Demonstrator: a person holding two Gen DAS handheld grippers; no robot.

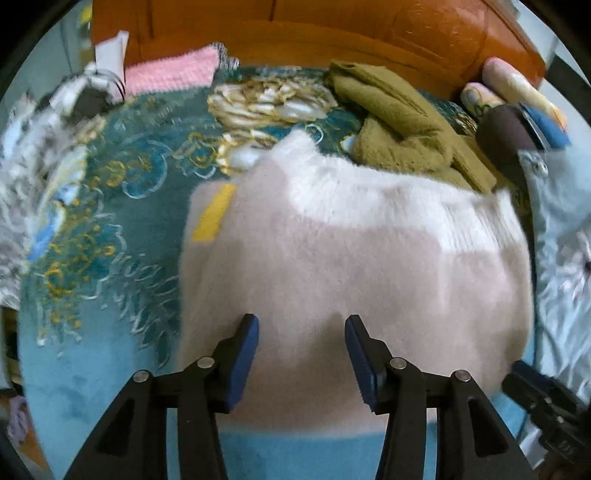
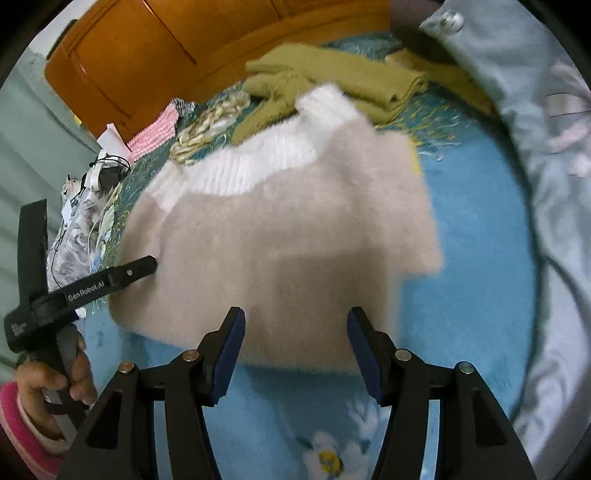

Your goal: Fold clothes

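Note:
A fluffy beige sweater [image 1: 351, 266] with a white ribbed collar lies folded on the blue-green bedspread [image 1: 122, 229]. A yellow tag [image 1: 214, 214] shows at its left edge. My left gripper [image 1: 301, 321] hovers over the sweater's near part, open, with nothing between its blue pads. In the right wrist view the same sweater [image 2: 277, 229] fills the middle. My right gripper [image 2: 295, 317] stands open above its near hem, holding nothing. The left gripper [image 2: 94, 234] shows at the sweater's left side, carried by a hand [image 2: 40, 384] in a pink sleeve.
An olive-green garment [image 1: 399, 122] lies crumpled behind the sweater, near the wooden headboard [image 1: 332, 29]. A pink knit [image 1: 170, 70] and cables [image 1: 92, 88] sit at the back left. A pale grey quilt [image 2: 546, 129] is bunched along the right, and rolled pillows [image 1: 517, 88] lie in the back right corner.

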